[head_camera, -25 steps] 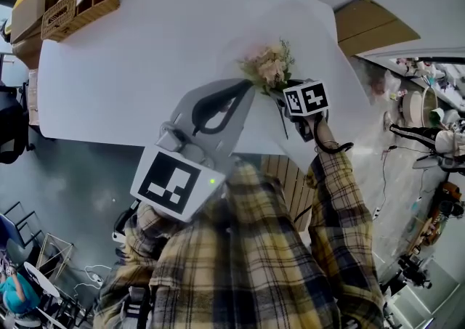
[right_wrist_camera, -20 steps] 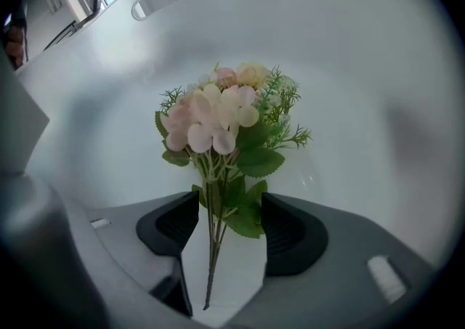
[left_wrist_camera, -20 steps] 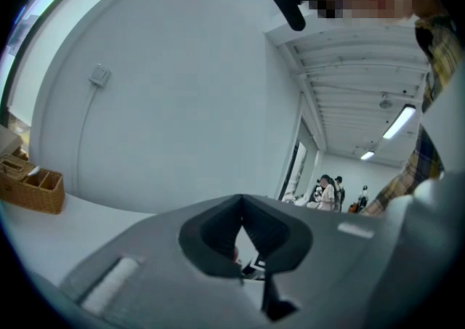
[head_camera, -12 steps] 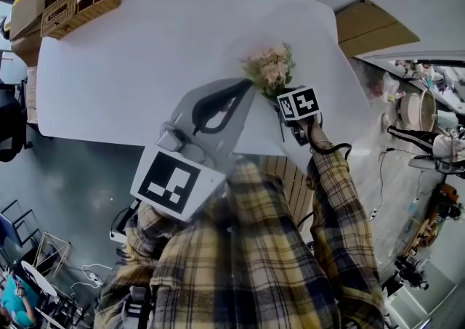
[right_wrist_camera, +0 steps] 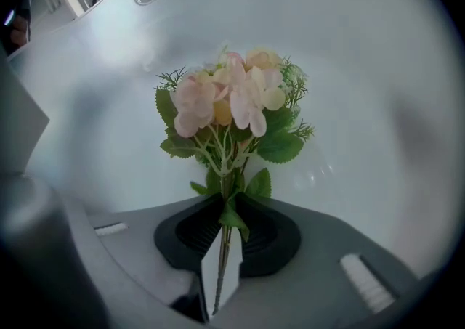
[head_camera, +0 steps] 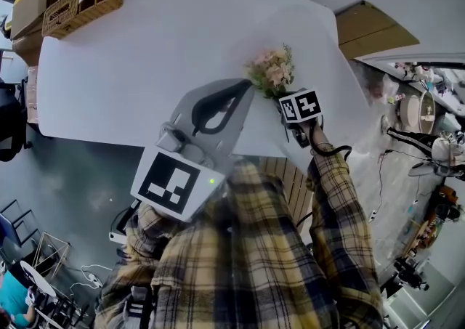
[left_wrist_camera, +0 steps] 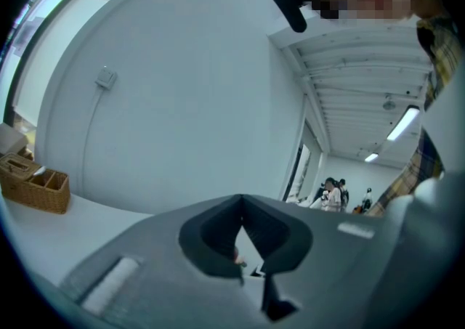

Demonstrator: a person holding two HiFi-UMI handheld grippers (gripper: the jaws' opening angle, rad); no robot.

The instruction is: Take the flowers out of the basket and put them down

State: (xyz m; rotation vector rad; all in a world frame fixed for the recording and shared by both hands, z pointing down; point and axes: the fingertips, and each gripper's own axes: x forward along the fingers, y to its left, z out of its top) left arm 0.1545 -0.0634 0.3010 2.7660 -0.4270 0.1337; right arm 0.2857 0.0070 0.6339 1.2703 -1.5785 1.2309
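Observation:
A small bouquet of pale pink flowers [head_camera: 271,70] with green leaves lies on the white table [head_camera: 145,66]. Its blooms [right_wrist_camera: 229,102] point away from me. My right gripper [head_camera: 283,96] points steeply down at the bouquet's near end. Its jaws have just been closing, and the right gripper [right_wrist_camera: 227,205] is now shut on the thin green stems. The wicker basket [head_camera: 80,4] stands at the table's far left corner, and the basket [left_wrist_camera: 33,189] also shows low at the left in the left gripper view. My left gripper [head_camera: 245,86] hovers beside the bouquet, and the left gripper [left_wrist_camera: 242,200] is shut on nothing.
Cardboard boxes [head_camera: 370,26] lie on the floor beyond the table's right side. The table's near edge runs just under both grippers. Chairs [head_camera: 36,262] stand at the lower left. People [left_wrist_camera: 334,193] stand far off down the room.
My right gripper has dropped slightly and shifted a little left at the bouquet's stem end. The left gripper has stayed where it was.

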